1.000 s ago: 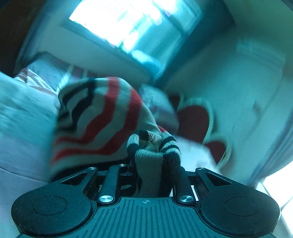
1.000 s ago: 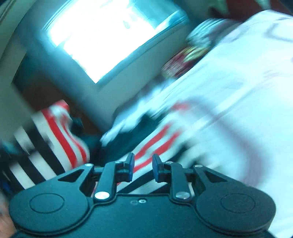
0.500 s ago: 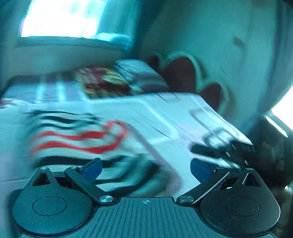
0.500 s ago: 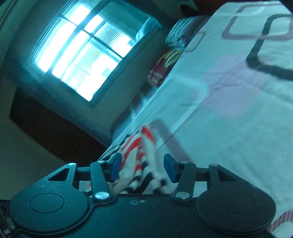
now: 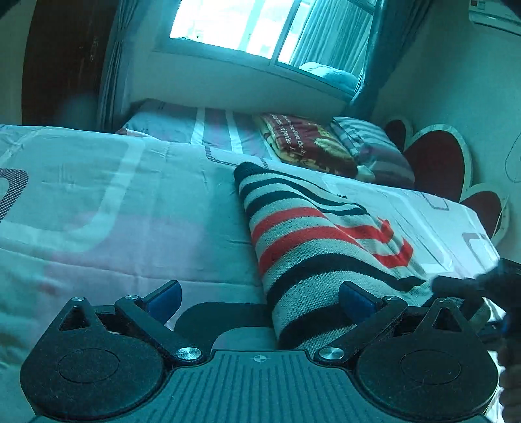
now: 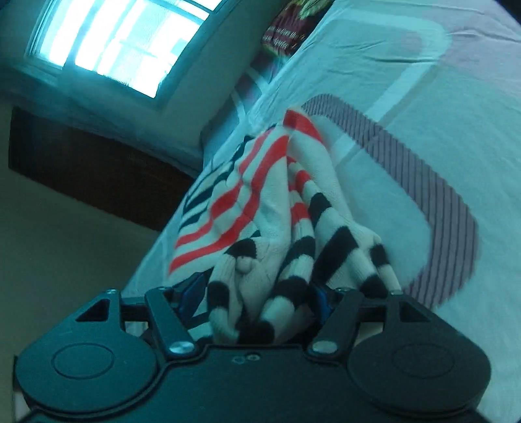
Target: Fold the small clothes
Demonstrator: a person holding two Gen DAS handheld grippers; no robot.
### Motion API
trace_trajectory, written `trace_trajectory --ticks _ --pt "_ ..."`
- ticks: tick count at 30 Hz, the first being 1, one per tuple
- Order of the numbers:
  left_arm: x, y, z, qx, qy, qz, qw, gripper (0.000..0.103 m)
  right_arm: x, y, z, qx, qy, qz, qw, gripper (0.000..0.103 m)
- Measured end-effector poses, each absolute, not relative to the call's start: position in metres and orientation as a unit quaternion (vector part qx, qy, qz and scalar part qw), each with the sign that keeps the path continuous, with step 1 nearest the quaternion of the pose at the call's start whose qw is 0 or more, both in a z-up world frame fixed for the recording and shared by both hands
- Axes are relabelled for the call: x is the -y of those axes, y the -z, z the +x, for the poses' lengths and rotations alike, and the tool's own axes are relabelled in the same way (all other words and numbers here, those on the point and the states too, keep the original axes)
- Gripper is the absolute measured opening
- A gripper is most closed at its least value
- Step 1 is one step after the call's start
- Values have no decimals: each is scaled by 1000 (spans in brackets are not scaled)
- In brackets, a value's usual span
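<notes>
A small knitted sweater (image 5: 312, 247) with white, black and red stripes lies on the bed sheet (image 5: 130, 208). In the left wrist view my left gripper (image 5: 260, 297) is open, its blue pads wide apart, with the sweater's near edge between them and nothing clamped. In the right wrist view the same sweater (image 6: 260, 201) is bunched, and its near folds fill the gap of my right gripper (image 6: 257, 294), whose pads are half hidden by cloth and look partly closed around it. The right gripper body shows at the right edge of the left wrist view (image 5: 482, 286).
A folded red blanket (image 5: 306, 143) and a striped pillow (image 5: 371, 146) lie at the head of the bed. A heart-shaped headboard (image 5: 436, 159) stands at the right. A window (image 5: 247, 26) and a dark wooden wardrobe (image 5: 65, 61) are behind.
My left gripper let go of the sweater and opened wide. The sweater dropped flat onto the sheet. My right gripper moved in and its fingers now hold a bunch of the sweater.
</notes>
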State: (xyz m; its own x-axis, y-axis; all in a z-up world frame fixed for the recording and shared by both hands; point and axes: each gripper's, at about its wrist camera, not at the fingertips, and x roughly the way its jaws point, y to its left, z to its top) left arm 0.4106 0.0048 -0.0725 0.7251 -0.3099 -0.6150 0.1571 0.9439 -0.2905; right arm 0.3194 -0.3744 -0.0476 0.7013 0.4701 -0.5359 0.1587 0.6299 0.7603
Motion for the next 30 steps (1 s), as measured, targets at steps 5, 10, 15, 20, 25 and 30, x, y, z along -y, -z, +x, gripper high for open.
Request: trace_trajectory --ticks 5,10,15,20,25,30 --pt "9 70 426 -346 114 -108 925 102 356 40 341 -355 -92 321 873 66" --pt "16 78 446 -363 126 -117 916 102 350 36 351 -338 -105 268 896 45" --pt "27 76 449 -355 130 -100 920 102 341 14 331 -265 -107 161 945 28" --pt "49 77 449 -355 143 -67 921 102 360 7 318 -241 -99 170 950 28" --pt "61 82 451 -363 146 -43 919 102 376 46 335 -293 -66 203 932 28" --pt "57 82 450 -369 146 -50 916 102 380 37 334 -306 -69 221 923 36"
